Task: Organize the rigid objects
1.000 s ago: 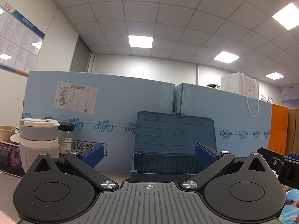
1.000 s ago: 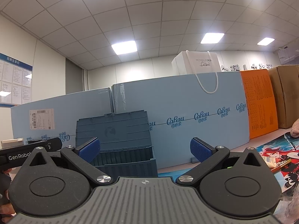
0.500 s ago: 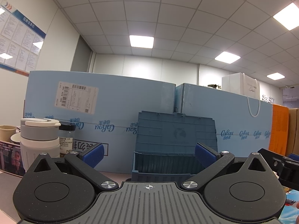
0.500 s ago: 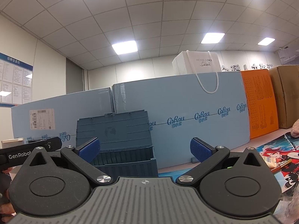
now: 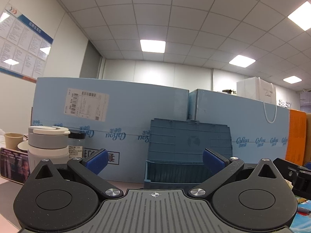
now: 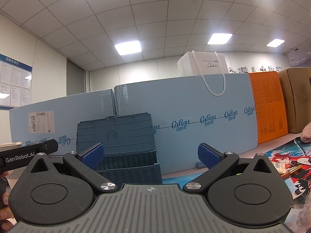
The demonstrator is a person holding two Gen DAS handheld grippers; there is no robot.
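Observation:
A dark blue plastic box point(image 5: 180, 167) with its lid raised stands on the table straight ahead, against light blue foam boards; it also shows in the right wrist view point(image 6: 128, 161). My left gripper point(image 5: 154, 160) is open and empty, level with the box front. My right gripper point(image 6: 150, 155) is open and empty, to the right of the box. A grey and white lidded cup point(image 5: 47, 147) and a black-capped jar point(image 5: 75, 145) stand at the left. A gold pen point(image 6: 291, 169) lies on a cartoon poster point(image 6: 287, 161) at the right.
Light blue foam boards point(image 5: 126, 120) wall off the back of the table. An orange box point(image 6: 268, 104) and a cardboard box point(image 6: 295, 99) stand at the back right, with a white gift bag point(image 6: 204, 64) behind the boards. A paper cup point(image 5: 12, 140) sits far left.
The left wrist view has drifted slightly, so the cup and jar sit a little further right. The right gripper has not moved. Both grippers stay open.

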